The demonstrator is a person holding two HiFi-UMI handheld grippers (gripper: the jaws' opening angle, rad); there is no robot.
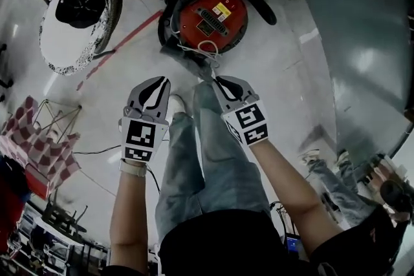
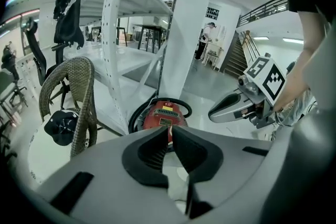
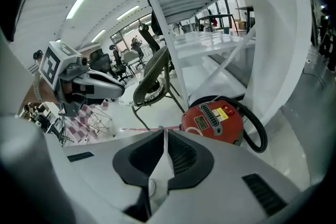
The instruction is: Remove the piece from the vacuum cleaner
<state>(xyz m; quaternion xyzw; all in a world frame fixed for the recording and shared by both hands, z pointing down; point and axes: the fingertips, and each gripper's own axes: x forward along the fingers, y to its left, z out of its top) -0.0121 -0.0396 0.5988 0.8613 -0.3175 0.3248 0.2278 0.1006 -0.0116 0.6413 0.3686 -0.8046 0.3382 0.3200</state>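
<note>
A round red vacuum cleaner [image 1: 213,19] with a black hose [image 1: 259,6] coiled round it stands on the pale floor, ahead of my feet. It also shows as the red vacuum cleaner [image 2: 164,114] in the left gripper view and as the red vacuum cleaner [image 3: 215,120] in the right gripper view. A white cord [image 1: 207,48] loops on its near side. My left gripper [image 1: 157,86] and right gripper [image 1: 220,82] hang side by side above the floor, well short of the vacuum. Both are shut with nothing between the jaws.
A wicker chair [image 1: 84,6] with a black cap [image 1: 80,6] on its seat stands to the left. White shelving posts [image 2: 191,29] rise behind the vacuum. A red-checked rack [image 1: 35,139] sits at the left edge, and other people stand at the lower right.
</note>
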